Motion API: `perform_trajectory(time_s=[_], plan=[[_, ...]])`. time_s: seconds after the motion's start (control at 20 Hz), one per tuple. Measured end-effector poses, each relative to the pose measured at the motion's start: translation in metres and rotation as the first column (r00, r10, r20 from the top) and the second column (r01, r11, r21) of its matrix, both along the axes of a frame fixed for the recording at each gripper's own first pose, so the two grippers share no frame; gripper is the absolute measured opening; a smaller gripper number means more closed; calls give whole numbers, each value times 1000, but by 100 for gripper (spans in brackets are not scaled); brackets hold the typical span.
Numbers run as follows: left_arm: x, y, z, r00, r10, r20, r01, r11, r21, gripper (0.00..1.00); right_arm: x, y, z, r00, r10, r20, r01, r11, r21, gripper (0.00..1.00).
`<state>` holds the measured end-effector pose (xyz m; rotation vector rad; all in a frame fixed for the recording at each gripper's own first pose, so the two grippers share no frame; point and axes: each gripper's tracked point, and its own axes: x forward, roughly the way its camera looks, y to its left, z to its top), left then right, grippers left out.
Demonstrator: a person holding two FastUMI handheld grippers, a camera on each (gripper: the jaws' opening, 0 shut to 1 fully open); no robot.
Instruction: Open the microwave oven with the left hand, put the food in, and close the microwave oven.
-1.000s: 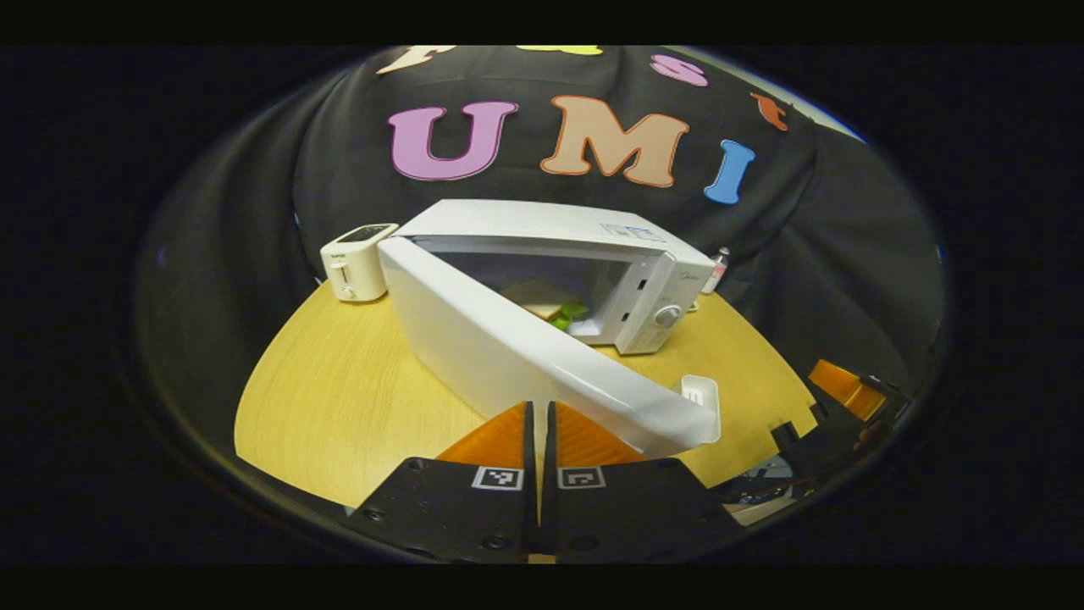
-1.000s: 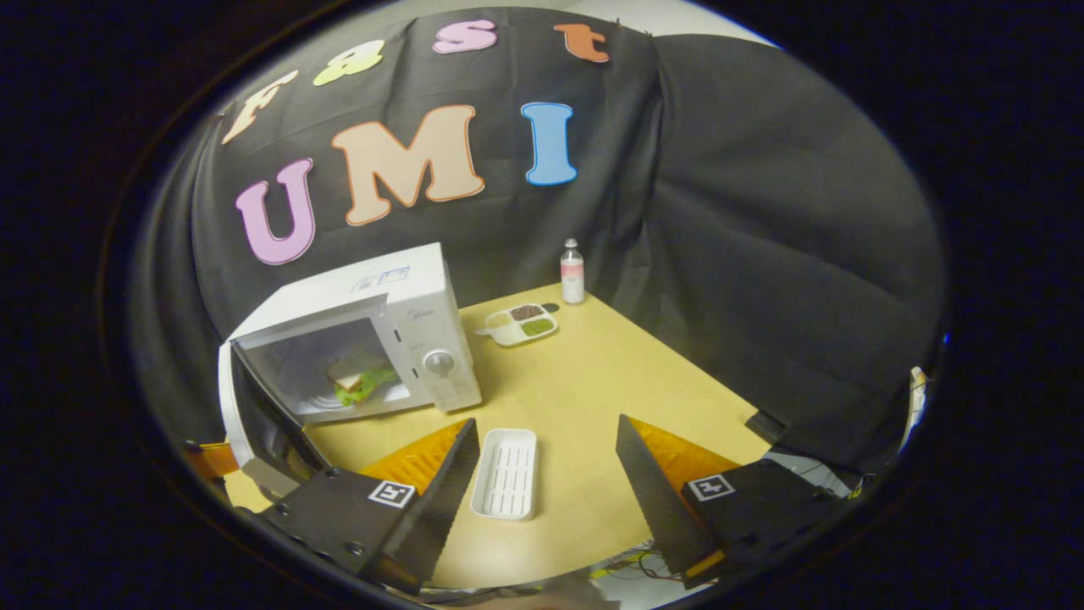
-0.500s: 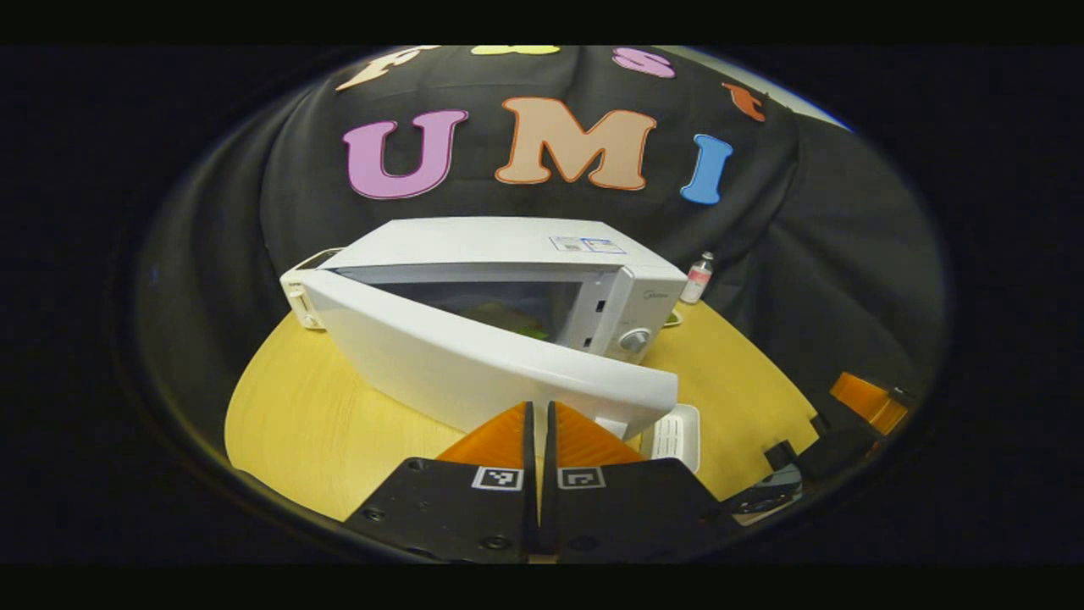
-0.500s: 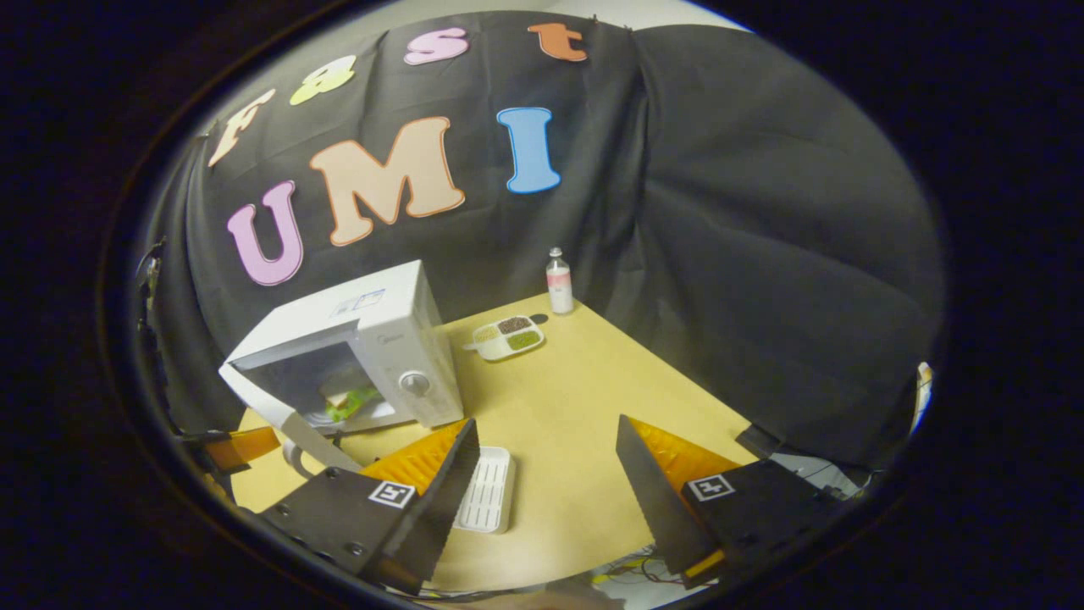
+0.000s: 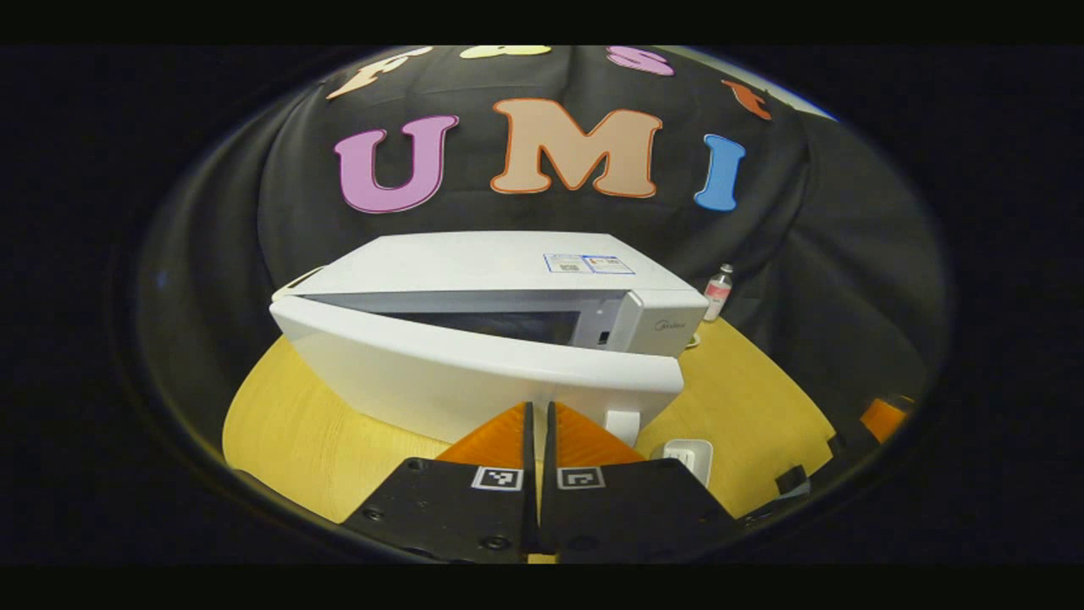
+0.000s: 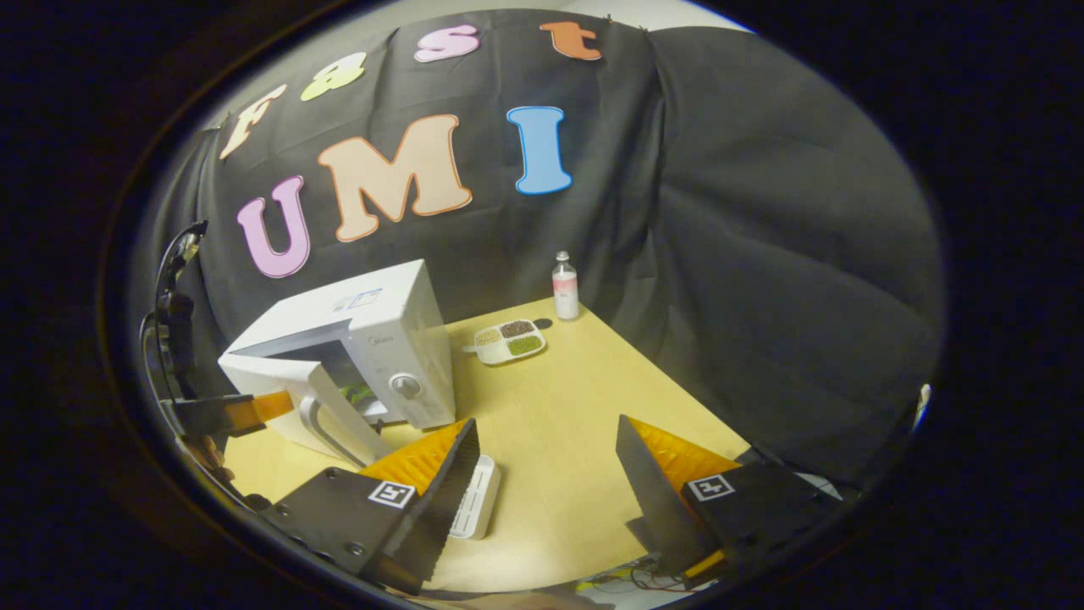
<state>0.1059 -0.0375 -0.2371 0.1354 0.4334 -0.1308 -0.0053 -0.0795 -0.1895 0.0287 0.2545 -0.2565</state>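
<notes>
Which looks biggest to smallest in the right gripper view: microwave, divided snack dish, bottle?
1. microwave, by far.
2. divided snack dish.
3. bottle, slimmer, though it stands farther back, so its rank against the dish is unsure.

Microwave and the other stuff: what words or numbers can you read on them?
Nothing reads clearly.
Microwave front mark: too small.
Sticker on its top: too small.
Bottle label: blurred.
Markers on left tool: black-and-white patterns, no words.

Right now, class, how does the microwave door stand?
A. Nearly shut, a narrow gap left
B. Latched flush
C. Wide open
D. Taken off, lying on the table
A: the microwave door angles close to the microwave, with a narrow gap at its handle side.
</notes>
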Motion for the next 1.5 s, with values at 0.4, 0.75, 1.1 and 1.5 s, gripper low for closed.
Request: perform_trajectory(time_s=[0.4, 0.75, 1.1, 1.5], plan=[[40, -9, 6, 998, 42, 55, -44, 998, 33, 0, 10, -13, -1, 999, 39, -7, -39, 999, -7, 92], [62, -24, -3, 996, 66, 62, -67, 998, 6, 1, 12, -27, -1, 1000, 26, -1, -26, 1000, 17, 92], [67, -29, -10, 995, 86, 48, -86, 996, -8, 0, 17, -34, -3, 1000, -1, 5, 0, 999, 45, 92], [70, -30, -12, 994, 99, 50, -99, 995, -7, 0, 26, -26, -5, 1000, 21, -7, -21, 999, 31, 100]])
